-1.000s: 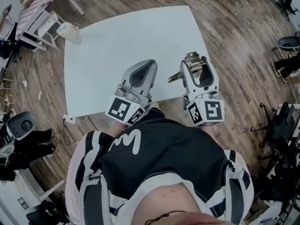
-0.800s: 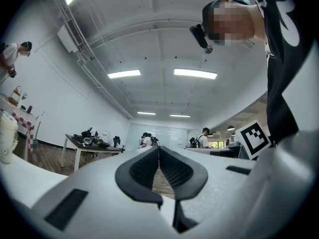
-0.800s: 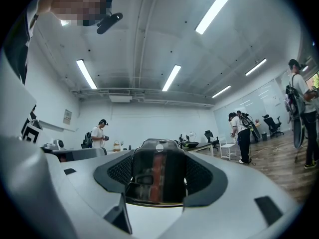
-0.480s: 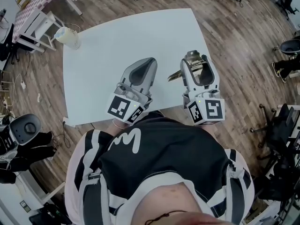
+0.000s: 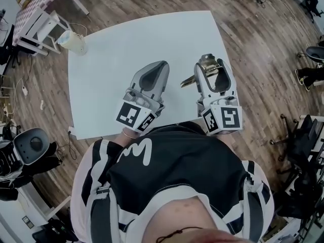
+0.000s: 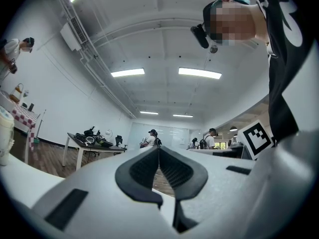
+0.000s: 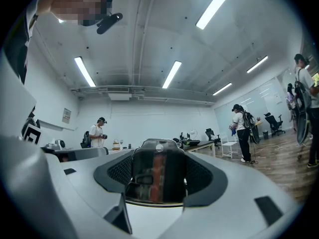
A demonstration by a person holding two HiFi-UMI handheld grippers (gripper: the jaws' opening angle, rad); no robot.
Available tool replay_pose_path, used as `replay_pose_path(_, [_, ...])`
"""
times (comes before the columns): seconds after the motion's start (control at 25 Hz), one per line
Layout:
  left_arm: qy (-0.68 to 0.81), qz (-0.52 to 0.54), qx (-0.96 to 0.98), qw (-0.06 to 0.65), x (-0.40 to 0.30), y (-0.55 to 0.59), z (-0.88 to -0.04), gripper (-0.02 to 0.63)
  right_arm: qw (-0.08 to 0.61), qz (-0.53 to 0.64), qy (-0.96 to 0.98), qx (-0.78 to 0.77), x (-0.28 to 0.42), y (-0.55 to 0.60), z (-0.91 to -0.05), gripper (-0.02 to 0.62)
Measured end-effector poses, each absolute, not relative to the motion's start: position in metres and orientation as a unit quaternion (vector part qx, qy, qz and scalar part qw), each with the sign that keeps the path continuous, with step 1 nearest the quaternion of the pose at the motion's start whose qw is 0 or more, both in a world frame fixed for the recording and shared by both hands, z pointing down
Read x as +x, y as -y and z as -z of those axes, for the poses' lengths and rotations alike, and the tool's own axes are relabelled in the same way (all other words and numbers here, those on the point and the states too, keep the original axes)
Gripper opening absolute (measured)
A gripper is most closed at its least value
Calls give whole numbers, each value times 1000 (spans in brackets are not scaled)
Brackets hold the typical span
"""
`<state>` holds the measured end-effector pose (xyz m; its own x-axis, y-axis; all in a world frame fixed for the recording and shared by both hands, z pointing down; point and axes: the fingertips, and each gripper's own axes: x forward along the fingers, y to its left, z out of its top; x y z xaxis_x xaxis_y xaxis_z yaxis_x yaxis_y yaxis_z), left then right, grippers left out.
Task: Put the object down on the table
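My right gripper (image 5: 211, 68) is shut on a small metal object (image 5: 206, 61) with a thin lever (image 5: 187, 82) that sticks out to the left. It is held above the right part of the white table (image 5: 116, 59), near the front edge. In the right gripper view the object (image 7: 158, 176) fills the gap between the jaws, dark with an orange stripe. My left gripper (image 5: 160, 68) hovers beside it over the table's front middle, shut and empty. In the left gripper view its pads (image 6: 172, 169) meet at the tip.
A pale cylinder (image 5: 72, 40) stands at the table's far left corner. White furniture (image 5: 38, 24) stands beyond it, and a grey office chair (image 5: 30, 143) is on the wooden floor to the left. Several people stand far off in both gripper views.
Both grippers have stayed where they were, the right one still shut on the object. Only the head view has shifted slightly.
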<state>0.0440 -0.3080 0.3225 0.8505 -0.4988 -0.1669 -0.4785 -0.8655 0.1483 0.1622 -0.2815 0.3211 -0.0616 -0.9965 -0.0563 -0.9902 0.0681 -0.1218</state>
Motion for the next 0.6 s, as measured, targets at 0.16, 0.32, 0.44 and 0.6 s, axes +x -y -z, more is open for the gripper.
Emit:
replay_pose_path(0.16, [262, 103, 958, 51, 49, 311, -323, 11, 59, 28, -733, -677, 168, 286, -323, 302])
replay_pose_path(0.32, [274, 104, 955, 50, 51, 319, -321, 11, 56, 21, -738, -672, 171, 296, -320, 302])
replay_pose_path(0.44, [280, 104, 953, 51, 50, 325, -318, 11, 47, 11, -740, -671, 173, 305, -318, 302])
replay_pose_path(0.6, [291, 105, 950, 48, 52, 336, -315, 11, 43, 1, -740, -671, 182, 318, -314, 302])
